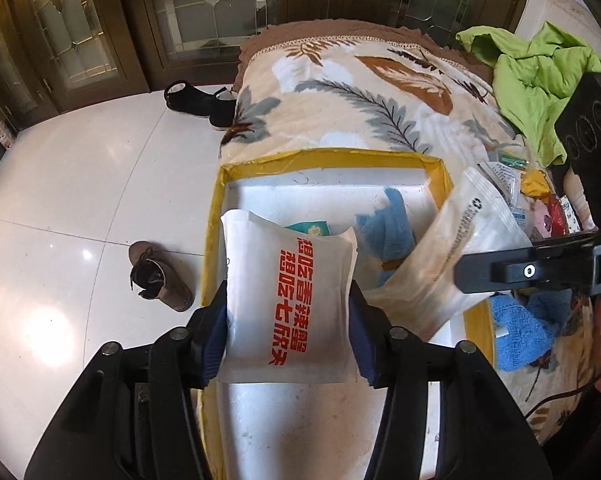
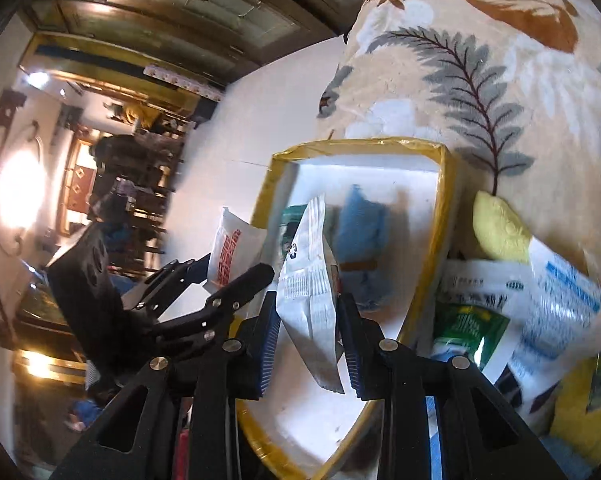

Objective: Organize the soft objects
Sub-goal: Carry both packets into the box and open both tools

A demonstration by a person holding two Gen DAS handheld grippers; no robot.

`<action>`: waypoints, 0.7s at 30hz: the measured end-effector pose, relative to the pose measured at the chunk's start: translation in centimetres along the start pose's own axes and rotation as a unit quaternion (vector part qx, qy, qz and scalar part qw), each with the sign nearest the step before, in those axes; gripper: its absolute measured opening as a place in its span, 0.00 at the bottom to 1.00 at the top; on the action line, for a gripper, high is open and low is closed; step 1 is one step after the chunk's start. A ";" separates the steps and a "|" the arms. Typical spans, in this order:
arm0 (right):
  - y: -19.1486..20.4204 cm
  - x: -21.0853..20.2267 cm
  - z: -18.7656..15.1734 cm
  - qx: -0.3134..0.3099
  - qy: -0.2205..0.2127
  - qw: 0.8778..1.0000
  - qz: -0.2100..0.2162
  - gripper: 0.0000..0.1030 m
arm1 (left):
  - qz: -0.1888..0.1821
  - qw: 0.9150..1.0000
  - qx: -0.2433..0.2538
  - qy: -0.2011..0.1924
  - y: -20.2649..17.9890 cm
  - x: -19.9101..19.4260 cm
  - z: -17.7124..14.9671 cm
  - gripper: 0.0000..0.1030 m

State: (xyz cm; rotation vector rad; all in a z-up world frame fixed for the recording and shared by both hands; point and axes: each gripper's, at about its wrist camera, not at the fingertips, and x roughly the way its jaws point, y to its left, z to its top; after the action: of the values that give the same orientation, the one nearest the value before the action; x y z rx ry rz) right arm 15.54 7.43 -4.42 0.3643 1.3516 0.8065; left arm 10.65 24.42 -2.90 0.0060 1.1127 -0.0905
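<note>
My left gripper (image 1: 288,320) is shut on a white packet with red characters (image 1: 288,300), held above the white box with yellow taped rim (image 1: 216,208). My right gripper (image 2: 308,336) is shut on a pale printed pouch (image 2: 308,292), also over the box (image 2: 440,216); in the left wrist view that pouch (image 1: 440,256) hangs over the box's right rim, with the right gripper (image 1: 500,274) coming in from the right. Inside the box lie a blue cloth (image 1: 388,228) and a green packet (image 1: 308,228). The left gripper (image 2: 236,272) with its packet (image 2: 228,256) shows left in the right wrist view.
The box sits on a leaf-patterned blanket (image 1: 360,96). A green garment (image 1: 532,80), blue towel (image 1: 520,328) and several packets (image 2: 500,312) lie right of the box, with a yellow soft item (image 2: 500,232). Shoes (image 1: 160,276) stand on the tiled floor (image 1: 80,180).
</note>
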 end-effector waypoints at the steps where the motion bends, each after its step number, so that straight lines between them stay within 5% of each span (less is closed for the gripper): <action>1: 0.4 0.1 0.1 -0.011 -0.004 1.000 -0.013 0.34 | 0.001 1.000 0.001 0.001 -0.1 0.3 0.1 0.56; 5: 1.8 0.0 0.3 -0.054 -0.035 0.995 -0.082 0.53 | 0.021 1.000 0.014 0.006 -1.0 1.2 0.1 0.64; 10: 3.1 -2.4 0.2 -0.091 -0.099 0.982 -0.130 0.53 | 0.039 0.999 0.008 0.006 -1.3 1.5 0.2 0.67; 21: 2.8 -10.1 -2.8 -0.089 -0.171 0.975 -0.110 0.58 | 0.032 0.998 -0.005 -0.047 -3.0 -2.4 0.6 0.71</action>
State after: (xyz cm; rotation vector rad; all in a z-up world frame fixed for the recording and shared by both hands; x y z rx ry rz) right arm 11.98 1.72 4.06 0.1969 0.9695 0.6398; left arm 9.89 21.62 -0.36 0.0284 1.0180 -0.0268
